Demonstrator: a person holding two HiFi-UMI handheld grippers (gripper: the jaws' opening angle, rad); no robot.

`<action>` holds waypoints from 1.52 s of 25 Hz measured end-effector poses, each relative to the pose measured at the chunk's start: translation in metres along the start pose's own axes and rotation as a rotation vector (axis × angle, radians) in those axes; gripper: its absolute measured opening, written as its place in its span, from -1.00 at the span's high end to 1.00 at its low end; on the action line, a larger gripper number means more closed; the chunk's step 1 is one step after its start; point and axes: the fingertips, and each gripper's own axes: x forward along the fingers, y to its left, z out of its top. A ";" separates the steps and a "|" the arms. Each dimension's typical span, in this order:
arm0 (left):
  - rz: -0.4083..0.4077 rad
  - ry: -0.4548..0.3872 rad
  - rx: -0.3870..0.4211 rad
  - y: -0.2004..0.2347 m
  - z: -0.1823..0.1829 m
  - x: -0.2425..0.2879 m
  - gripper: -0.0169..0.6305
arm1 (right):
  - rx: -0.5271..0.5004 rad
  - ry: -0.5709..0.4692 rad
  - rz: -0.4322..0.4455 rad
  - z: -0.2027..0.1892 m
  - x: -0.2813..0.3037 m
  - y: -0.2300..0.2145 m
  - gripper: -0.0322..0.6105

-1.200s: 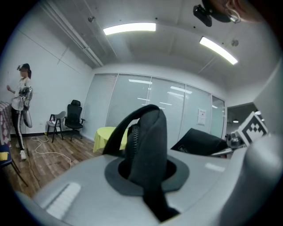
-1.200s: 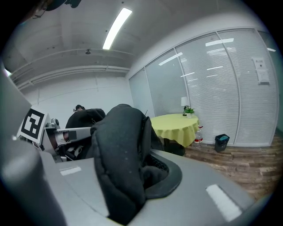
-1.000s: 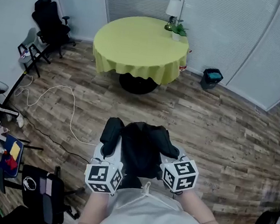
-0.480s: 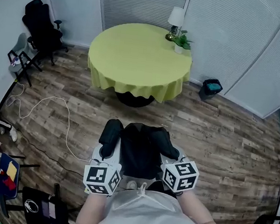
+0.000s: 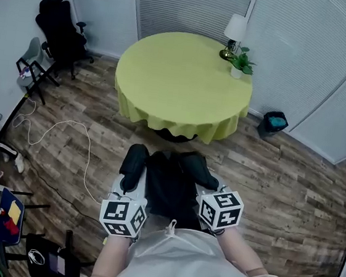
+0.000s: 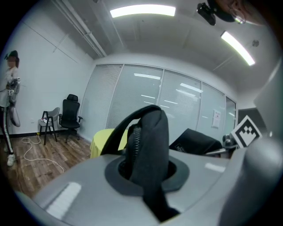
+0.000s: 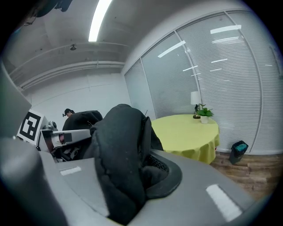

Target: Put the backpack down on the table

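A black backpack [image 5: 168,187] hangs between my two grippers in front of my body, above the wooden floor. My left gripper [image 5: 129,186] is shut on its left shoulder strap [image 6: 148,150], which bulges up between the jaws. My right gripper [image 5: 207,188] is shut on the right padded strap [image 7: 121,154]. The round table with the yellow-green cloth [image 5: 182,83] stands just ahead, its near edge a short way beyond the backpack; it also shows as the yellow table [image 7: 190,132] in the right gripper view and as a strip of yellow cloth [image 6: 104,141] behind the strap.
A white lamp [image 5: 234,33] and a small potted plant [image 5: 241,65] stand at the table's far right rim. A black office chair [image 5: 61,32] and a folding chair [image 5: 32,69] are at the left wall, a white cable [image 5: 68,135] lies on the floor, a dark bin [image 5: 274,123] at right.
I have walked toward the table with the backpack held the same way; the table now lies nearer and larger in the head view. Both grips are unchanged.
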 end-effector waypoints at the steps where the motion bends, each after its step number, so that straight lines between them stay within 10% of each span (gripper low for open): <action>1: 0.008 -0.002 0.006 0.001 0.006 0.016 0.85 | -0.008 -0.001 0.013 0.010 0.013 -0.010 0.81; 18: 0.109 -0.012 -0.006 0.014 0.080 0.292 0.85 | -0.062 0.018 0.122 0.153 0.203 -0.192 0.81; 38: -0.138 0.064 0.021 0.143 0.179 0.569 0.85 | 0.065 -0.006 -0.106 0.296 0.432 -0.284 0.81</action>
